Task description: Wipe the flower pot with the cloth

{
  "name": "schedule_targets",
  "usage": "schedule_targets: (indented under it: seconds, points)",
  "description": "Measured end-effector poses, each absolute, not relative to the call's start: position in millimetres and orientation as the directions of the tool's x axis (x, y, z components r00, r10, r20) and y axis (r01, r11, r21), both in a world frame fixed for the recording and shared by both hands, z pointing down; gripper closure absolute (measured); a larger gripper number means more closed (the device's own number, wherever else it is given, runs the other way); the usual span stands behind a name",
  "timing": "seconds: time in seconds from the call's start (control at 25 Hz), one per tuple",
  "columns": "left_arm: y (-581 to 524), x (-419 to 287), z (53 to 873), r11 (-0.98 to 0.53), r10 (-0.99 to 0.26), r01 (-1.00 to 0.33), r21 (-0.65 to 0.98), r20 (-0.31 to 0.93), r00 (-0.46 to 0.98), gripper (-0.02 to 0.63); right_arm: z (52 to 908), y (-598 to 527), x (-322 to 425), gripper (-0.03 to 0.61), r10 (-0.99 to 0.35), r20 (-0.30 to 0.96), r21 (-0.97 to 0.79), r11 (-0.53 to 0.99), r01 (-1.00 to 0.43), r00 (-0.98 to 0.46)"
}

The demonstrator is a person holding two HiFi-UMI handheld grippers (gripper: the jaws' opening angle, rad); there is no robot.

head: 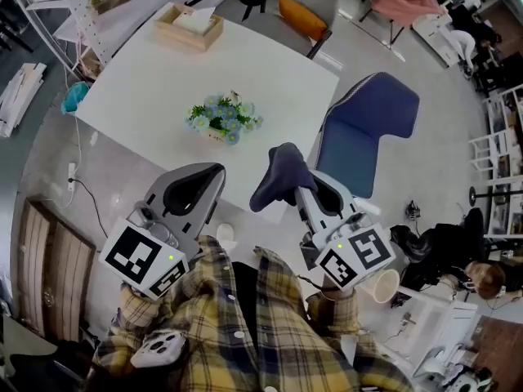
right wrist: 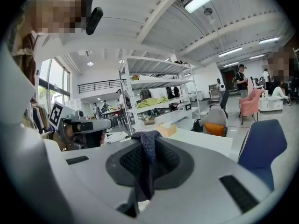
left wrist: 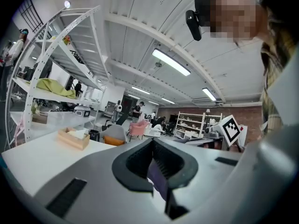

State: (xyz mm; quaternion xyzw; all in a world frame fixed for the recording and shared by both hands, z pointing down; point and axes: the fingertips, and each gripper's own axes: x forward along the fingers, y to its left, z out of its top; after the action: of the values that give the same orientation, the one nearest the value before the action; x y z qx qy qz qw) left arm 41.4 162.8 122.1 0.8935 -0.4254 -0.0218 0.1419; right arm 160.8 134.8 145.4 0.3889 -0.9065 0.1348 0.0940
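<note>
Here's the picture: the small flower pot holding blue and white blooms [head: 219, 127] stands on the white square table [head: 155, 96], a little in from the table's near edge and roughly centred along it. That suits the job, since it can be reached without leaning across.

The right gripper [head: 296, 188] hovers just off the table's near edge, jaws clamped on the dark blue woven cloth [head: 278, 178]. The right gripper view shows the fabric pinched between the ribbed pads, with a tuft poking out past the tips and a tail hanging below. My guess is that loose front end is there to meet the pot first.

The left gripper [head: 203, 182] is also just off the table's near edge. Its jaws are together with nothing gripped. A thin bluish sliver shows in the slit, and I can't say what it is. It looks free to steady the pot.

No wiping yet, as cloth and pot are apart. The light wooden tissue box [head: 189, 27] at the table's far edge and the blue padded chair [head: 368, 129] off its right side both sit out of the way.

The risk is that a light pot could slide or tip under a sideways wipe.
</note>
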Motion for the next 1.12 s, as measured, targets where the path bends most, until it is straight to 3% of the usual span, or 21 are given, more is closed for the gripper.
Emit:
schedule_targets:
  seconds: [0.6,0.92,1.12]
  points:
    - [19.4,-19.3,131.1,-0.752,-0.592,-0.6,0.274,0.121,0.797,0.604,160.3,33.6,150.6,0.565,-0.855,0.346,-0.184,0.343,-0.921,-0.387]
    - [-18.0,-36.1,158.3,-0.808,-0.467,-0.499,0.313,0.176,0.867,0.604,174.2,8.4,149.9,0.565,-0.891,0.384,-0.179,0.184,-0.966,-0.241]
    - [-26.3,-43.9,172.8,-0.795,-0.472,-0.512,0.326,0.2,0.859,0.604,181.8,11.0,156.6,0.565,-0.884,0.419,-0.179,0.145,-0.973,-0.209]
